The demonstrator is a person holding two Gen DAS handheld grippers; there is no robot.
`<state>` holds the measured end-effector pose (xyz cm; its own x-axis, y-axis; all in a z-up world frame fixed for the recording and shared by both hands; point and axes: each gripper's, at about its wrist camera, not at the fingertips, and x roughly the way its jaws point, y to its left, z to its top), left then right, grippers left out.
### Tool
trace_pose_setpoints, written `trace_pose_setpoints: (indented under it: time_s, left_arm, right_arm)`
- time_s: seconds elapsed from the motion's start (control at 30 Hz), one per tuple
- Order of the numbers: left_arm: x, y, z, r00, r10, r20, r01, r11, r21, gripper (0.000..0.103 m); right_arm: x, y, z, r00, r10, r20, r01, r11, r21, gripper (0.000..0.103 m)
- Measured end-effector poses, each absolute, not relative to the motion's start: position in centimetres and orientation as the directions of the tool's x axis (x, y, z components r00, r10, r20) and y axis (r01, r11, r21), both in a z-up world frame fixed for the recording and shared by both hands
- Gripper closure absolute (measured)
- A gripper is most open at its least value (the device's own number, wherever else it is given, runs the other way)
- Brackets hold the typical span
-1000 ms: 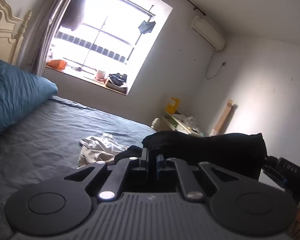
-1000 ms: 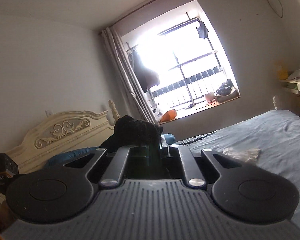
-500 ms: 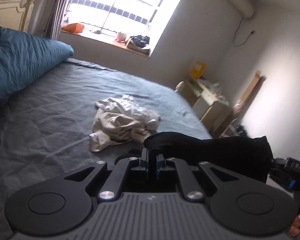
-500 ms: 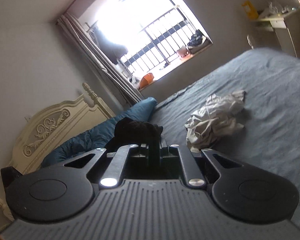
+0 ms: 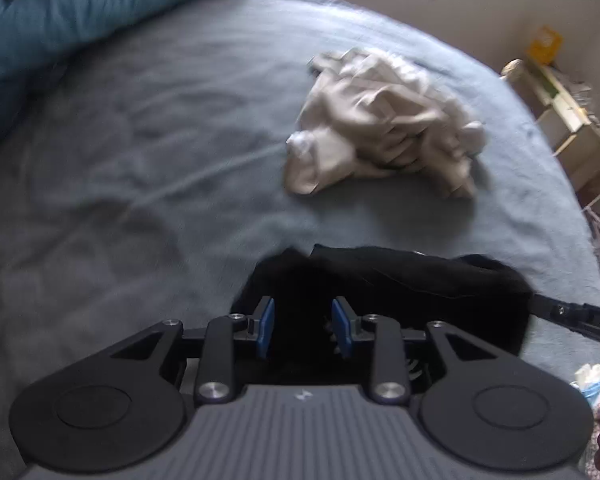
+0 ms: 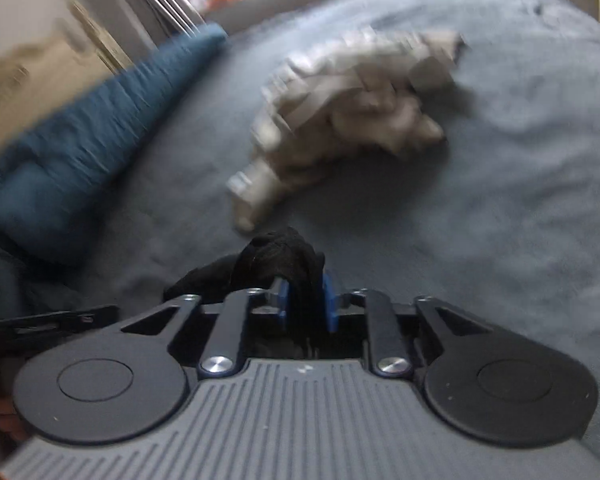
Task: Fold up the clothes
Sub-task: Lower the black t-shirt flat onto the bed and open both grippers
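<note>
Grey bed (image 5: 148, 168) carries a black garment (image 5: 400, 280), soft and light. Left gripper (image 5: 303, 330) is opening, cloth loose between; right gripper (image 6: 305, 300) is opening around a bunch. Grasp corners.

A: Where does each garment sit on the bed (image 5: 148, 168)?

B: The crumpled garment (image 5: 380, 128) lies on the sheet toward the far side, well apart from the folded garment (image 5: 400, 292) at the near edge.

A: And the grippers?

B: The left gripper (image 5: 303, 330) is at the near edge over the folded garment, cloth between its opening jaws. The right gripper (image 6: 306, 300) is further right on the same garment, a bunch of cloth between its opening jaws.

A: Surroundings?

B: A pillow (image 5: 60, 12) lies far left at the head of the bed; shelves (image 5: 568, 116) stand beyond the bed's right side.
</note>
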<state>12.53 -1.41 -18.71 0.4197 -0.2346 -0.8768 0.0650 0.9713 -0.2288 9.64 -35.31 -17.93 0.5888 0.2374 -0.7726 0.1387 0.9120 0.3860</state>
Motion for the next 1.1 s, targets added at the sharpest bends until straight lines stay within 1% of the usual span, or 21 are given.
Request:
trace_pose_setpoints:
  time_s: [0.03,0.07,0.1,0.13,0.2,0.27,0.33,0.37,0.4,0.43,0.47,0.5,0.57,0.63,0.67,0.7,0.77,0.87,0.93,1.0,1.1]
  left_arm:
    - [12.2,-0.8,-19.3,0.405,-0.236,-0.884,0.049,0.970,-0.236,0.069]
    - [11.6,-0.2,-19.4,0.400,-0.244,-0.884,0.048,0.968,-0.246,0.066]
    - [10.8,0.4,-19.3,0.397,-0.254,-0.882,0.050,0.965,-0.256,0.060]
    - [10.2,1.0,-19.2,0.388,-0.265,-0.883,0.061,0.963,-0.262,0.058]
    - [8.7,2.1,-18.7,0.365,-0.292,-0.884,0.092,0.956,-0.277,0.056]
    - [7.3,3.1,-18.3,0.335,-0.340,-0.879,0.145,0.940,-0.308,0.055]
    - [5.9,3.9,-18.8,0.276,-0.403,-0.873,0.226,0.910,-0.349,0.050]
    - [5.3,4.2,-19.5,0.230,-0.435,-0.870,0.276,0.887,-0.371,0.044]
    - [4.7,4.5,-20.1,0.183,-0.464,-0.867,0.324,0.861,-0.393,0.044]
    - [3.8,4.6,-21.0,0.136,-0.471,-0.872,0.369,0.841,-0.396,0.044]
    - [2.8,4.6,-21.9,0.101,-0.463,-0.880,0.410,0.825,-0.387,0.044]
    - [1.8,4.7,-22.8,0.080,-0.453,-0.888,0.445,0.813,-0.375,0.044]
    - [-0.2,5.0,-24.4,0.052,-0.437,-0.898,0.500,0.790,-0.356,0.044]
    - [-1.8,5.7,-25.7,0.050,-0.437,-0.898,0.513,0.783,-0.352,0.047]
    - [-2.4,6.0,-26.3,0.057,-0.440,-0.896,0.512,0.783,-0.352,0.053]
    - [-2.8,6.4,-26.8,0.070,-0.441,-0.895,0.506,0.789,-0.349,0.066]
    - [-3.3,7.5,-27.4,0.099,-0.466,-0.879,0.475,0.799,-0.370,0.078]
    - [-3.6,9.0,-28.4,0.139,-0.518,-0.844,0.423,0.801,-0.423,0.079]
    - [-3.8,9.3,-29.2,0.145,-0.528,-0.837,0.411,0.802,-0.434,0.079]
    - [-4.2,9.3,-30.0,0.147,-0.531,-0.834,0.406,0.801,-0.439,0.075]
    - [-5.0,9.1,-31.2,0.175,-0.532,-0.828,0.414,0.803,-0.429,0.074]
  right_arm:
    - [9.9,-35.1,-19.1,0.552,0.199,-0.810,0.177,0.921,0.347,0.077]
    - [9.7,-34.9,-19.6,0.537,0.171,-0.826,0.208,0.922,0.326,0.077]
    - [9.0,-34.9,-19.4,0.543,0.164,-0.824,0.229,0.915,0.333,0.076]
    - [8.3,-34.9,-19.2,0.549,0.157,-0.821,0.249,0.907,0.340,0.074]
    - [6.2,-34.8,-18.2,0.563,0.143,-0.814,0.288,0.889,0.355,0.066]
    - [3.3,-34.3,-16.5,0.570,0.118,-0.813,0.318,0.880,0.351,0.062]
    - [0.3,-33.3,-15.2,0.575,0.089,-0.814,0.342,0.877,0.337,0.062]
    - [-1.1,-32.6,-14.6,0.578,0.071,-0.813,0.358,0.873,0.330,0.061]
    - [-2.6,-31.6,-14.5,0.584,0.056,-0.810,0.371,0.869,0.328,0.057]
    - [-4.2,-30.6,-14.4,0.590,0.041,-0.806,0.384,0.864,0.325,0.055]
    - [-5.7,-29.7,-14.5,0.595,0.027,-0.804,0.398,0.858,0.324,0.051]
    - [-6.9,-28.8,-15.4,0.591,0.020,-0.806,0.416,0.849,0.326,0.049]
    - [-9.6,-26.6,-17.2,0.552,0.002,-0.834,0.470,0.825,0.313,0.049]
    - [-12.1,-24.6,-18.8,0.501,-0.013,-0.865,0.520,0.804,0.289,0.049]
    - [-13.2,-23.8,-19.4,0.485,-0.017,-0.875,0.531,0.800,0.279,0.049]
    - [-14.3,-23.1,-19.9,0.469,-0.021,-0.883,0.541,0.797,0.269,0.049]
    - [-15.5,-22.7,-20.3,0.449,-0.037,-0.893,0.531,0.815,0.233,0.049]
    - [-17.0,-22.3,-20.5,0.434,-0.063,-0.899,0.497,0.849,0.180,0.049]
    - [-17.1,-22.7,-20.6,0.443,-0.074,-0.894,0.457,0.876,0.154,0.049]
    - [-16.9,-23.3,-21.4,0.472,-0.047,-0.880,0.410,0.895,0.173,0.049]
    - [-16.2,-24.1,-23.8,0.532,0.023,-0.846,0.309,0.925,0.220,0.049]
